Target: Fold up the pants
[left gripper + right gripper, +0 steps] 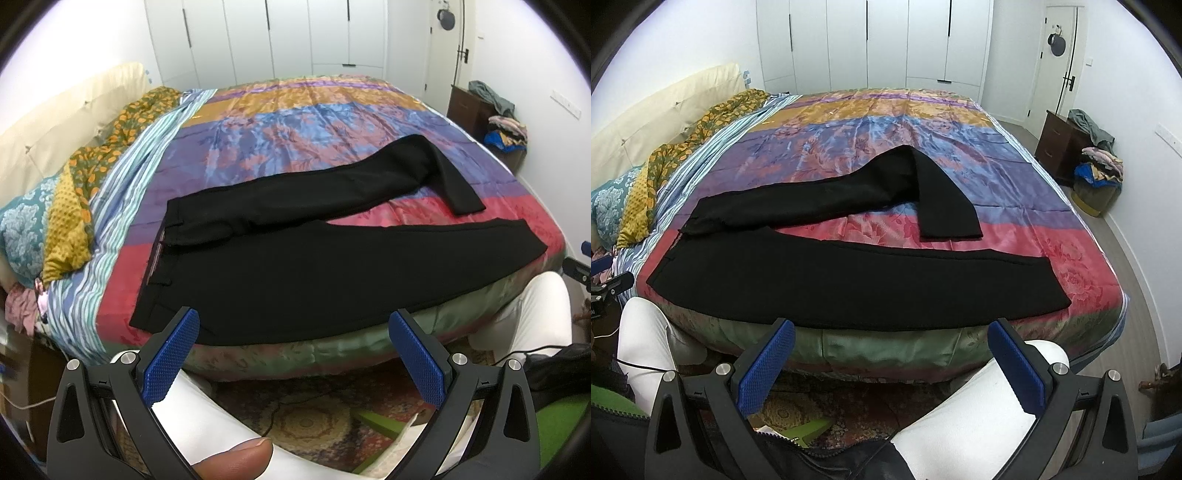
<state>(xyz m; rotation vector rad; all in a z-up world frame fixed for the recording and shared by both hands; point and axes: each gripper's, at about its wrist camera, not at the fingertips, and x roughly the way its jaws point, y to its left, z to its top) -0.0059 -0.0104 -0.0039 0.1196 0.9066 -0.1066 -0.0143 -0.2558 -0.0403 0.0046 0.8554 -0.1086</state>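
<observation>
Ahead of the left gripper (293, 360) and right gripper (892, 363), both held wide and empty, unfolded pants (295, 266) are spread; the far leg must be grasped next.

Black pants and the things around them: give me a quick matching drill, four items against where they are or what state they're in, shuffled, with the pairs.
Items:
1. black pants
2. far pant leg
3. left hand-held gripper
4. brown nightstand

States:
A. open, holding nothing
B. bent back on itself
C. against the right wall
D. spread across the bedspread

Pairs: 1-D, 2-B, 3-A, 4-C
</observation>
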